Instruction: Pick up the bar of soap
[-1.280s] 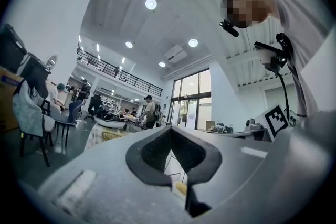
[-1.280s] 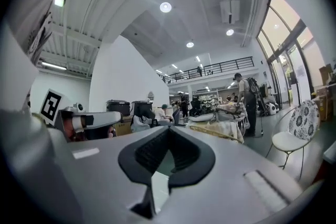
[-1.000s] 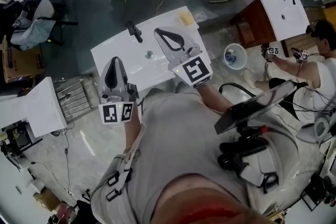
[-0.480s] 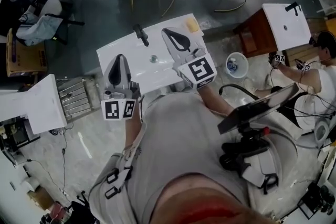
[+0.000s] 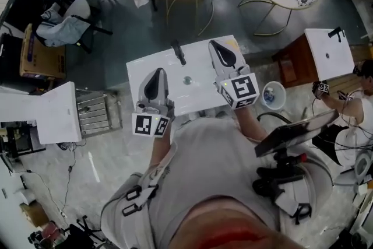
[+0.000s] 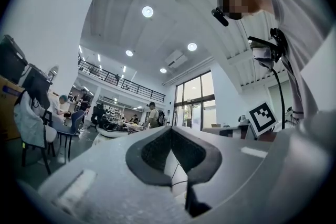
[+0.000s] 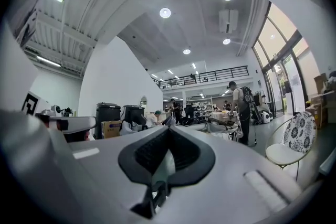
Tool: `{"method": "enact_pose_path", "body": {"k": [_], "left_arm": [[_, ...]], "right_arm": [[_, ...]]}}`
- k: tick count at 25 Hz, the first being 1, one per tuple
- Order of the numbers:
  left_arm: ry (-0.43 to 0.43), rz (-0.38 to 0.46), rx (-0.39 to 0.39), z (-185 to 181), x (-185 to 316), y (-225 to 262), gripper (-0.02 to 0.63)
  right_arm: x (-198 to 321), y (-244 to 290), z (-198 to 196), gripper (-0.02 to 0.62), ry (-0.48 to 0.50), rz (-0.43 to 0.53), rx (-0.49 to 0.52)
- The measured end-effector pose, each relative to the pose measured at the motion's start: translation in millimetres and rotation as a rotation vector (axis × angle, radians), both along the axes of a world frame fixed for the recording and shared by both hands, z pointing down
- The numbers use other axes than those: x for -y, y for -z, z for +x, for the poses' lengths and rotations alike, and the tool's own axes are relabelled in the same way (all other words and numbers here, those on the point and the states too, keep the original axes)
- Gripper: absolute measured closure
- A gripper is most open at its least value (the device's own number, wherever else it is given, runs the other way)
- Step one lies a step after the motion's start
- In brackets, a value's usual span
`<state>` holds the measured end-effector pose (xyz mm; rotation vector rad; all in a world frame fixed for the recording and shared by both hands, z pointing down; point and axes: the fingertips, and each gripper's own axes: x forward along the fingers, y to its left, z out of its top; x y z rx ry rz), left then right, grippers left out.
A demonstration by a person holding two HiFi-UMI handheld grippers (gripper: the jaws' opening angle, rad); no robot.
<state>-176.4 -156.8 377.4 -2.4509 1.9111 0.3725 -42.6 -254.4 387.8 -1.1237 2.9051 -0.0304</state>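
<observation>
Hovering above the white table (image 5: 195,96), the left claw (image 5: 156,71) on the near left and the right claw (image 5: 213,42) on the far right are both fully closed and empty. The soap shows in no view, and it is perhaps hidden under the right claw. I judge this the approach step. Next, one claw must open and find the soap.

Left gripper (image 5: 155,75) and right gripper (image 5: 218,48) point forward side by side, jaws closed.
</observation>
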Motion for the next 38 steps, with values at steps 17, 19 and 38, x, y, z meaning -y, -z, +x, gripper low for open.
{"method": "enact_pose_path", "body": {"k": [17,19,38], "left_arm": [[-0.005,-0.004,0.004,-20,8,8,0.607],[-0.007,-0.008,0.003,-20,9,5,0.607],[0.000,-0.038,0.008,-18,10,-3,0.607]], "right_arm": [[42,2,-2,0.008,-0.131,-0.008,-0.115],[44,-1,1,0.008,-0.139,-0.021,-0.118],[101,-56,56,0.032,-0.302,-0.091,-0.213]]}}
